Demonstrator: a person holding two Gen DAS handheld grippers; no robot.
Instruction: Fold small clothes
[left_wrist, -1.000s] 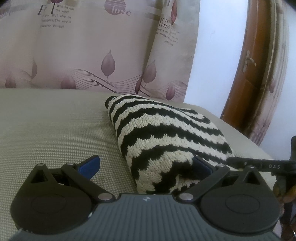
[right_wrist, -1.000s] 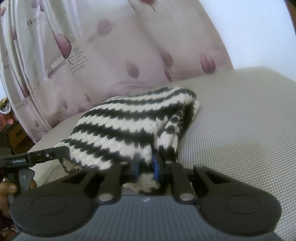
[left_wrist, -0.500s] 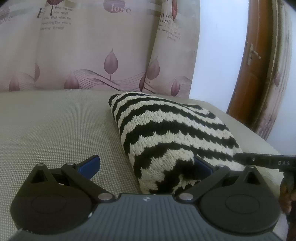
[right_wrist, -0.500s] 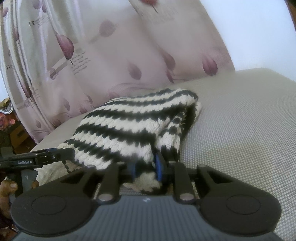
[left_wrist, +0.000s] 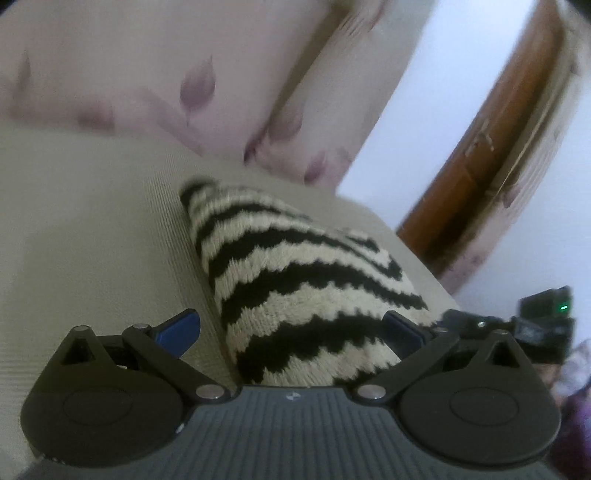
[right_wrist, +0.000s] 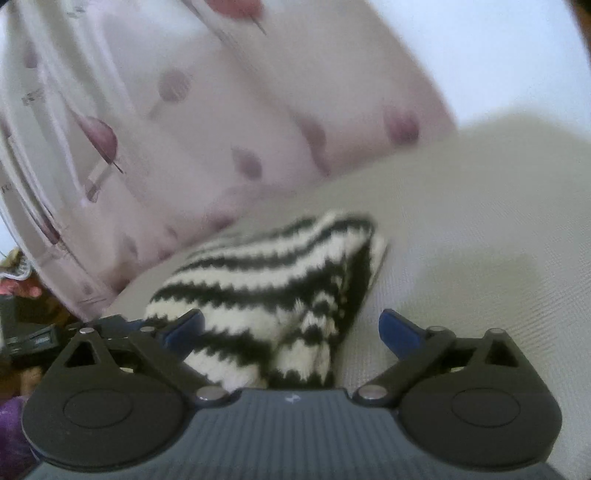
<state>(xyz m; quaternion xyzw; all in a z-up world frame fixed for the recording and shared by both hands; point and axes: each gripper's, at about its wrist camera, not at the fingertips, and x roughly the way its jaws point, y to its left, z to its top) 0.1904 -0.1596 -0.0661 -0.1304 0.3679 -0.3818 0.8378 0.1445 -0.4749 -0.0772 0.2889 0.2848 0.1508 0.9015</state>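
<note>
A folded black-and-cream striped knitted garment (left_wrist: 295, 280) is seen lying on a beige woven surface (left_wrist: 92, 229), in front of a pale pink curtain printed with purple leaves (left_wrist: 155, 66). The left hand-held gripper (left_wrist: 291, 328) is held with its blue-tipped jaws spread wide, the garment's near end between them unpressed. The right hand-held gripper (right_wrist: 291, 328) has just been opened; its jaws stand apart, the knit (right_wrist: 269, 295) lying released between them.

Beige woven surface (left_wrist: 92, 229) (folded striped knit (left_wrist: 295, 280) atop)
</note>
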